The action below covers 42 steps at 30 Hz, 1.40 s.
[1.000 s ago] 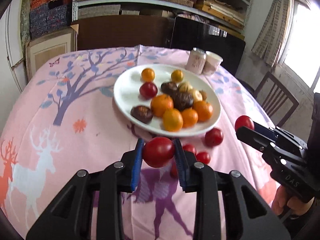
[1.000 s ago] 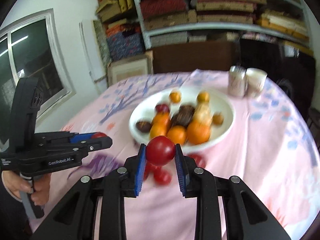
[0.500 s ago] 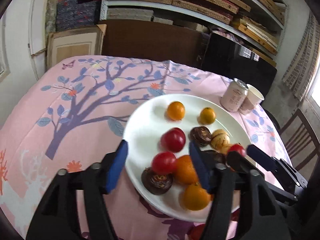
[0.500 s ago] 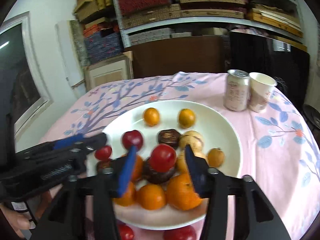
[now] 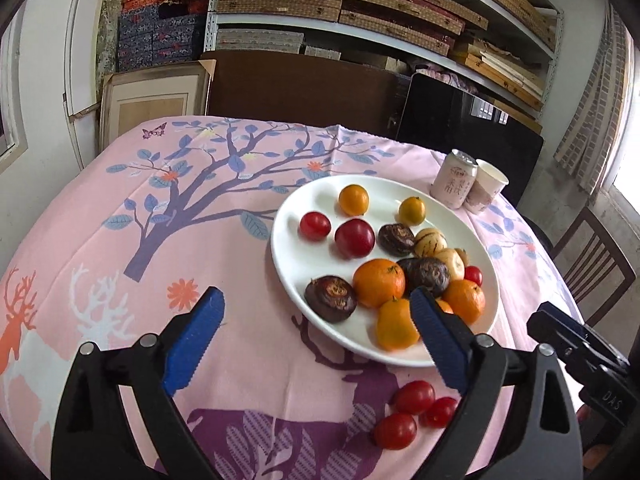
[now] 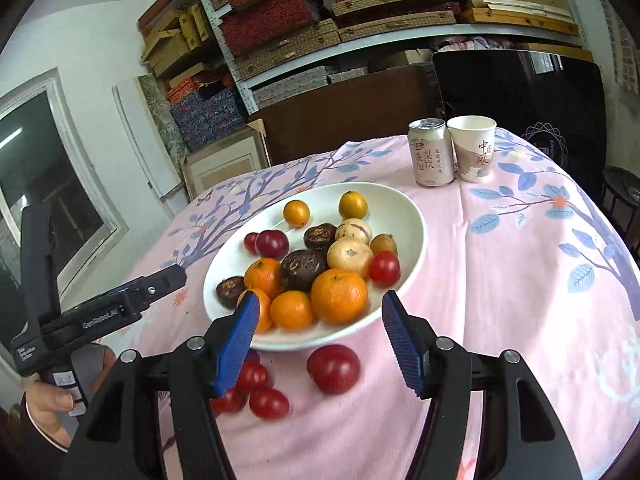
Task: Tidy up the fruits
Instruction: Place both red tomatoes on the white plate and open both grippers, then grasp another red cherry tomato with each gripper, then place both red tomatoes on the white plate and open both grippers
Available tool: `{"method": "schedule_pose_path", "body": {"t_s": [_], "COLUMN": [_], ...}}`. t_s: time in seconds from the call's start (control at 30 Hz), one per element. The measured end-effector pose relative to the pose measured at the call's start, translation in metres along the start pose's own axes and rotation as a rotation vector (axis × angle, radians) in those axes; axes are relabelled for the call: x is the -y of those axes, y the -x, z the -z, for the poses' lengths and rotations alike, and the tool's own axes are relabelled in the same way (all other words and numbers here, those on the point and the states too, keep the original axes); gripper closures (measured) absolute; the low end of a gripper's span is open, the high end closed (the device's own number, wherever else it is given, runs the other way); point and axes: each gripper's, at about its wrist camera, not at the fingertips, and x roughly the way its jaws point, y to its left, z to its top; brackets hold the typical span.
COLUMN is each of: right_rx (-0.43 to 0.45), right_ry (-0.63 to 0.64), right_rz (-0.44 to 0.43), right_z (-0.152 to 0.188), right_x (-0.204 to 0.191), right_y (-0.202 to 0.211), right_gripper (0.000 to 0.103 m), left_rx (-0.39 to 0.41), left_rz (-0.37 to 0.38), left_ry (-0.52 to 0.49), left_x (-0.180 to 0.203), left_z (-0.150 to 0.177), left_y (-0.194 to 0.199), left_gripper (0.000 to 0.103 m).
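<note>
A white plate (image 5: pixel 288 264) (image 6: pixel 412 216) on the pink tablecloth holds oranges, dark and pale round fruits and red tomatoes. One tomato (image 5: pixel 315 225) lies at its far left, another (image 6: pixel 384 268) at its right side. My left gripper (image 5: pixel 316 336) is open and empty, pulled back from the plate's near left edge. My right gripper (image 6: pixel 320 328) is open and empty above the plate's near rim. Loose tomatoes lie on the cloth before the plate: three small ones (image 5: pixel 414 398) (image 6: pixel 269 402) and a bigger one (image 6: pixel 334 368).
A drink can (image 6: pixel 431 152) and a paper cup (image 6: pixel 474 148) stand behind the plate at the far right. Shelves of boxes and a dark cabinet are behind the table. A chair (image 5: pixel 592 264) stands at the right.
Both grippers carried a tomato to the plate, opened and let go. Both tomatoes now lie on the plate, and both grippers have drawn back and opened wider.
</note>
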Motion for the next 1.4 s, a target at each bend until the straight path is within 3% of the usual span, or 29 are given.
{"method": "schedule_pose_path", "body": {"t_s": [0.13, 0.17, 0.2, 0.27, 0.47, 0.5, 0.67, 0.93, 0.97, 1.03, 1.07, 1.1, 1.2, 1.3, 1.4], "right_rx": [-0.062, -0.086, -0.112, -0.186, -0.29, -0.301, -0.252, -0.19, -0.191, -0.191, -0.188, -0.182, -0.15, -0.075, 0.008], "right_ry": [0.139, 0.184, 0.23, 0.301, 0.342, 0.328, 0.246, 0.167, 0.168, 0.172, 0.172, 0.172, 0.167, 0.165, 0.159], "right_rz": [0.004, 0.02, 0.031, 0.033, 0.026, 0.033, -0.01, -0.035, -0.037, -0.044, -0.047, -0.052, -0.059, -0.021, 0.026], "right_z": [0.017, 0.023, 0.029, 0.04, 0.057, 0.059, 0.05, 0.036, 0.036, 0.036, 0.035, 0.034, 0.031, 0.024, 0.011], "right_x": [-0.022, -0.03, -0.037, -0.049, -0.062, -0.06, -0.043, -0.019, -0.019, -0.02, -0.02, -0.02, -0.021, -0.024, -0.029], "right_y": [0.006, 0.004, 0.0, -0.012, -0.042, -0.046, -0.03, -0.008, -0.008, -0.008, -0.007, -0.005, 0.001, 0.012, 0.019], "right_gripper": [0.039, 0.043, 0.055, 0.065, 0.065, 0.074, 0.075, 0.075, 0.075, 0.074, 0.074, 0.074, 0.074, 0.075, 0.075], "left_rx": [-0.024, -0.025, -0.023, -0.028, -0.085, -0.094, -0.113, -0.134, -0.133, -0.167, -0.203, -0.214, -0.163, -0.124, -0.047], "left_rz": [0.004, 0.006, 0.004, -0.001, 0.031, 0.036, 0.086, 0.09, 0.087, 0.093, 0.133, 0.176, 0.156, 0.188, 0.135], "left_ry": [-0.007, -0.008, -0.013, -0.026, -0.041, -0.044, -0.086, -0.277, -0.295, -0.319, -0.312, -0.29, -0.294, -0.218, -0.21], "left_x": [-0.007, -0.009, -0.01, -0.012, -0.015, -0.014, -0.001, 0.041, 0.044, 0.049, 0.048, 0.046, 0.046, 0.038, 0.036], "left_z": [0.014, 0.016, 0.018, 0.021, 0.028, 0.029, 0.042, 0.069, 0.072, 0.077, 0.078, 0.078, 0.072, 0.054, 0.029], "left_y": [0.002, 0.002, 0.003, 0.002, -0.003, -0.003, -0.003, -0.007, -0.009, -0.017, -0.021, -0.022, -0.011, 0.006, 0.015], "left_gripper": [0.011, 0.011, 0.01, 0.01, 0.01, 0.01, 0.01, 0.011, 0.015, 0.047, 0.056, 0.073, 0.076, 0.076, 0.076]}}
